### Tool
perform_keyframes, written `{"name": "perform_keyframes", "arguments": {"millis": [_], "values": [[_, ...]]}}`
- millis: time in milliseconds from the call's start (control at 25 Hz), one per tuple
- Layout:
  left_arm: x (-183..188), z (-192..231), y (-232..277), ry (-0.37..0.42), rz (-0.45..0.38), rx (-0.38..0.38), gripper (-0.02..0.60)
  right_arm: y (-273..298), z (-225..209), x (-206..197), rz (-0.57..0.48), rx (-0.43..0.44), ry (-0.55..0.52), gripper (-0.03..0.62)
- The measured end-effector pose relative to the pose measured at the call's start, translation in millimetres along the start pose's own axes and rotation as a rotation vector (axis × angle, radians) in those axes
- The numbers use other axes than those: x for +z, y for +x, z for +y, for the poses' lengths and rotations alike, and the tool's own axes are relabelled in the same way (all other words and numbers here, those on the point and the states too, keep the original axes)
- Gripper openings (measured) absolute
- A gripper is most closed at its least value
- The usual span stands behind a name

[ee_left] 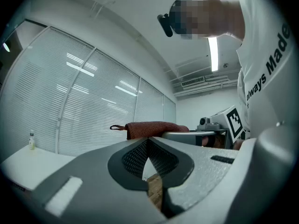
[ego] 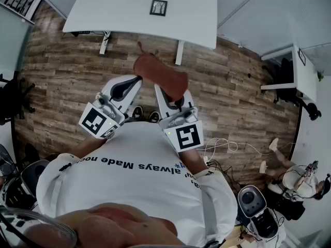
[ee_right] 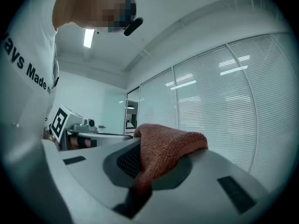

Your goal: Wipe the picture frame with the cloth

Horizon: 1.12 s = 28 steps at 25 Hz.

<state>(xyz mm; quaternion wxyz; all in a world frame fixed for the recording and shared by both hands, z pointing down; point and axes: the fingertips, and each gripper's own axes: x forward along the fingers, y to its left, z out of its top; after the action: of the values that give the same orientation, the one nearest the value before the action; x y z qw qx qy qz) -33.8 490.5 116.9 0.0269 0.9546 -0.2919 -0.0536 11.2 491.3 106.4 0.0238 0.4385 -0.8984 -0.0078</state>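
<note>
The person stands on a wood-plank floor (ego: pixel 62 76) facing a white tabletop (ego: pixel 108 9), with both tools held close in front of a white T-shirt (ego: pixel 139 190). The picture frame (ego: pixel 158 8), small, dark and square, lies flat on the tabletop towards its far edge, well apart from both tools and with nothing touching it. The right tongs (ego: pixel 166 94) are clamped on the cloth (ego: pixel 160 76), a rust-coloured knitted piece. In the right gripper view it is pinched between the two jaws and bunches up over their tips, folding across to the right side. In the head view the cloth sticks out past the tongs towards the tabletop, hanging in the air above the floor. The left tongs (ego: pixel 132 82) sit just beside the right ones, at about the same height. Their jaws are pressed together at the tips with nothing between them, and only a thin slit further back shows the floor below.
</note>
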Motion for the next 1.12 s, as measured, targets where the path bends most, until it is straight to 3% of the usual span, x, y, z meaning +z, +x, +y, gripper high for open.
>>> {"name": "perform_keyframes", "arguments": {"millis": [640,1120], "values": [[1.2,19.0,-4.6,-0.01,-0.007,0.002,0.002,19.5,1.0,2.1,-0.01,-0.001,0.021,0.028],[-7.3,48.3,-50.0,-0.03,-0.001,-0.011,0.002,49.1,43.0,-8.0,0.0,-0.023,0.032,0.028]]}}
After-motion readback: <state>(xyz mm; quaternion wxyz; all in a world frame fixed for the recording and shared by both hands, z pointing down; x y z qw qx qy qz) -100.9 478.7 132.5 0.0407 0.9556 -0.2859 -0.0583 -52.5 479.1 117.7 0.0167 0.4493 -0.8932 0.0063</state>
